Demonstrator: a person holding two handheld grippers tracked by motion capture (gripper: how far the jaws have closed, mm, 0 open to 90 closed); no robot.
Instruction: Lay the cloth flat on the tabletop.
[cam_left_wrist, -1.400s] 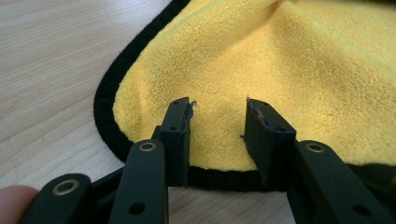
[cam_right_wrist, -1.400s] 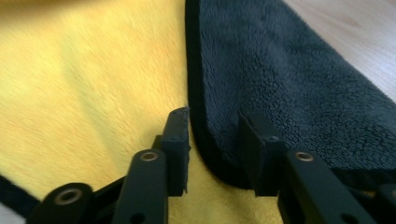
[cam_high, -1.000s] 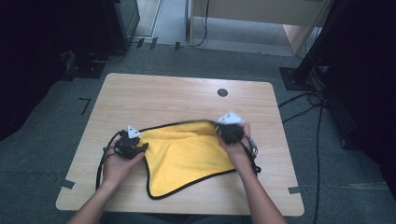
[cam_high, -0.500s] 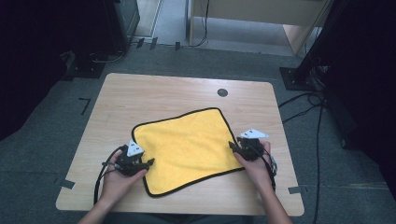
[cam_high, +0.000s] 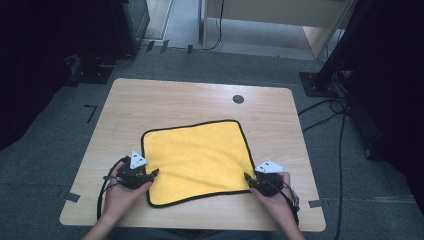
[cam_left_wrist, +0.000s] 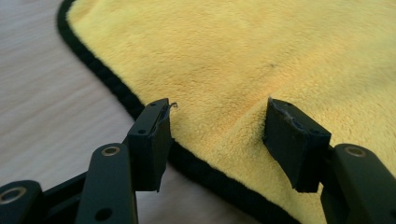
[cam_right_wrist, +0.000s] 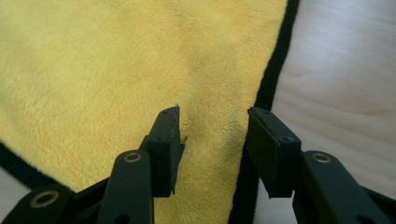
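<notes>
Yellow cloth (cam_high: 197, 161), black-edged, one, flat at the counter's (cam_high: 165, 102) near middle. Left gripper (cam_high: 150, 174), low, level at its left edge: jaws apart, just opened, straddling the hem. Right gripper (cam_high: 248, 178), at the near right corner: likewise just opened, gripping nothing. Grippers: two.

My wooden table (cam_high: 165, 107) stands on grey carpet (cam_high: 45, 165), a small dark round disc (cam_high: 238, 99) near its far right edge. Cables (cam_high: 325, 115) trail right; black tape marks (cam_high: 91, 112) lie left.
</notes>
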